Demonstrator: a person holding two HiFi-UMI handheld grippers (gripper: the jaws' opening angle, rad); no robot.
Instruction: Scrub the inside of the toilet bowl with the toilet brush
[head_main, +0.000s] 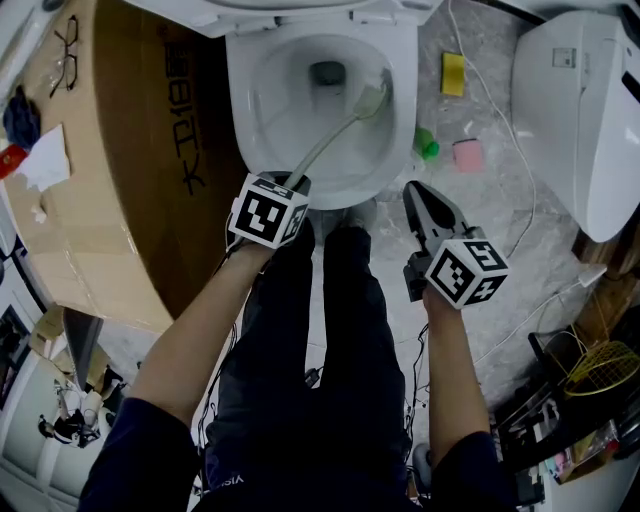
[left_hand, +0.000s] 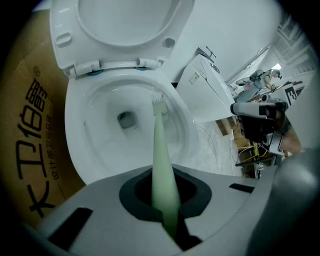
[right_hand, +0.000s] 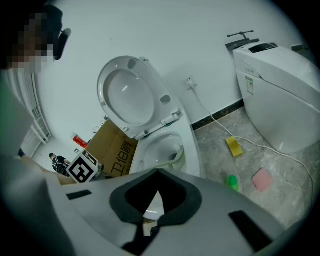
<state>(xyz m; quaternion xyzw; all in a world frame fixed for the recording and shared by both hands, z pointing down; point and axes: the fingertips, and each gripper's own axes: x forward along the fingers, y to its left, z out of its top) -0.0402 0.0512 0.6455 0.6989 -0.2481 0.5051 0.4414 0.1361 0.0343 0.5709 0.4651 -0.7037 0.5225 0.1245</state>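
Observation:
The white toilet bowl (head_main: 240, 120) stands open, its lid (right_hand: 130, 97) raised. My left gripper (head_main: 295, 183) is over the bowl's front rim, shut on the pale green handle of the toilet brush (head_main: 330, 140). The brush head (head_main: 372, 100) rests against the bowl's inner right wall, above the drain hole (head_main: 327, 72). In the left gripper view the handle (left_hand: 161, 160) runs out from between the jaws of the left gripper (left_hand: 162, 200) to the head (left_hand: 158, 102). My right gripper (head_main: 417, 192) hangs right of the bowl, shut on nothing, also seen as the right gripper (right_hand: 157, 175).
A large cardboard box (head_main: 130, 150) stands against the toilet's left side. On the marble floor to the right lie a yellow sponge (head_main: 453, 73), a green object (head_main: 427, 145), a pink sponge (head_main: 467, 154) and a white cable (head_main: 500, 120). A second toilet (head_main: 580, 100) stands far right.

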